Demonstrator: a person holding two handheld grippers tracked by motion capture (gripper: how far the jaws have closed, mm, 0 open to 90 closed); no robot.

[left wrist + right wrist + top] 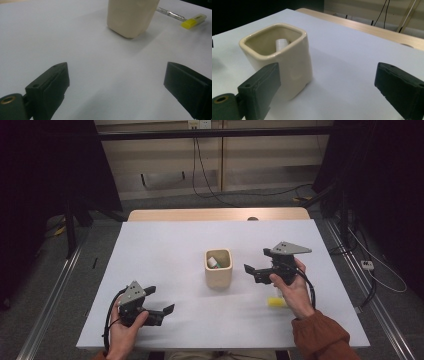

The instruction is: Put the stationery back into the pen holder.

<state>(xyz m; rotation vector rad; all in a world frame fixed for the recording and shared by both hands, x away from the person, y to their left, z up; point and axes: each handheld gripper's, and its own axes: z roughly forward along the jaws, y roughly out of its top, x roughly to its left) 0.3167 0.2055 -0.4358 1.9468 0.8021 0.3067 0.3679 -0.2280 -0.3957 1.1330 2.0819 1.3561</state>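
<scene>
- My left gripper (159, 311) sits nearest me, at about 7 o'clock on the white table (165, 245), jaws apart with nothing between them.
- My right gripper (252, 271) is at about 4 o'clock, jaws spread wide and empty, pointing at the cream ceramic cup (219, 267) just beside them.
- Under my right hand (292, 292) lies a yellow highlighter (274, 302), flat on the table at roughly 4 o'clock from the cup; the left gripper view also shows a silvery pen (171, 13) lying next to it.
- The cup stands upright near the table's middle, square-mouthed with rounded corners. Inside leans a small white item (281, 44) with a green patch; I can't tell what it is.
- I judge the highlighter light, stiff and smooth plastic, apt to roll or skid. I'd take it across the barrel at mid-length, jaws square to it.
- The cup looks glazed, heavy for its size, slippery and breakable. I'd avoid knocking it, and if it must move, pinch one wall over the rim.
</scene>
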